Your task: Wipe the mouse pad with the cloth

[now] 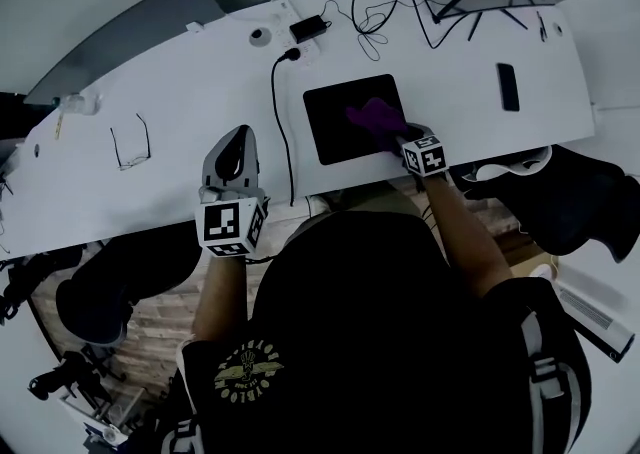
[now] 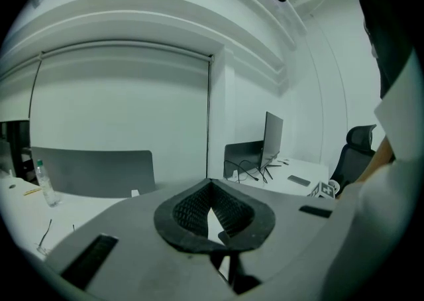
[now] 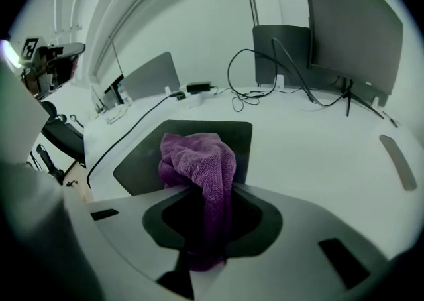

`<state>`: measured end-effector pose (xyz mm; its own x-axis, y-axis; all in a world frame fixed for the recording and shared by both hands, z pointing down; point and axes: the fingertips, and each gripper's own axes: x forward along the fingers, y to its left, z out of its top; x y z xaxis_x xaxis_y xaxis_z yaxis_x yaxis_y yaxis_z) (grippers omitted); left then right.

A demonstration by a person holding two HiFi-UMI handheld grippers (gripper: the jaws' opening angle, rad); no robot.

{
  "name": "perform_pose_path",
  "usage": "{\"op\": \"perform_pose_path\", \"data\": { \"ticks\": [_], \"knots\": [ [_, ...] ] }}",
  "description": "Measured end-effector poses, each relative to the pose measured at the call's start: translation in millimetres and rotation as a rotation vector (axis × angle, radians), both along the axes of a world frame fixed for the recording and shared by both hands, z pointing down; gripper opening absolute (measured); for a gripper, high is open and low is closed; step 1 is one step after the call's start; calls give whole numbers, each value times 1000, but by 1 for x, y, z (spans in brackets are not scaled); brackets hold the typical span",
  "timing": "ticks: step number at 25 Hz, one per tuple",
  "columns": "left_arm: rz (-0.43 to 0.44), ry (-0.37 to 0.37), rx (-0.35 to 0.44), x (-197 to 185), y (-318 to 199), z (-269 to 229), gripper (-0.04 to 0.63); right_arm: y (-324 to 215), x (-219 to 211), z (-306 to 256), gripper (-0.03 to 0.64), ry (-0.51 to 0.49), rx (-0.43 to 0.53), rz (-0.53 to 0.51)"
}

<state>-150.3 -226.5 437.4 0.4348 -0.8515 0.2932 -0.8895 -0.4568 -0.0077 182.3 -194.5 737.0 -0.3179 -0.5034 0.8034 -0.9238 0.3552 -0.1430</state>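
A black mouse pad (image 1: pixel 340 107) lies near the front edge of the white desk (image 1: pixel 180 112). My right gripper (image 1: pixel 392 132) is shut on a purple cloth (image 1: pixel 372 114), and the bunched cloth (image 3: pixel 199 157) rests on the mouse pad (image 3: pixel 132 167) near its right side. My left gripper (image 1: pixel 232 157) hovers at the desk's front edge, left of the pad and apart from it. In the left gripper view its jaws (image 2: pixel 211 208) meet with nothing between them.
A black cable (image 1: pixel 280 122) runs down the desk just left of the pad. Glasses (image 1: pixel 130 142) lie at the left, a phone (image 1: pixel 508 86) at the right, a charger (image 1: pixel 308 28) and tangled cables behind the pad. A monitor (image 3: pixel 351 34) stands at the back right.
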Motion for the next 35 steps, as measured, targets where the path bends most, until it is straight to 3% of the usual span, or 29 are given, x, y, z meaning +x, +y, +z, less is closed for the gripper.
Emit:
{"op": "perform_pose_path", "data": {
  "ticks": [7,14,19,29,35],
  "knots": [
    [-15,14,50,0,-7,-23,2,3,40,-15,87,44,26,73],
    [-41,7,111,-14,-6,-56,2,-13,1,-125,87,-198,284,26],
    [-56,24,129,-24,6,-70,2,-11,-18,-207,86,-261,451,-2],
    [19,36,197,-16,30,-121,2,13,-25,-358,86,-265,725,8],
    [42,23,244,-11,41,-137,2,33,-19,-409,84,-187,833,8]
  ]
}}
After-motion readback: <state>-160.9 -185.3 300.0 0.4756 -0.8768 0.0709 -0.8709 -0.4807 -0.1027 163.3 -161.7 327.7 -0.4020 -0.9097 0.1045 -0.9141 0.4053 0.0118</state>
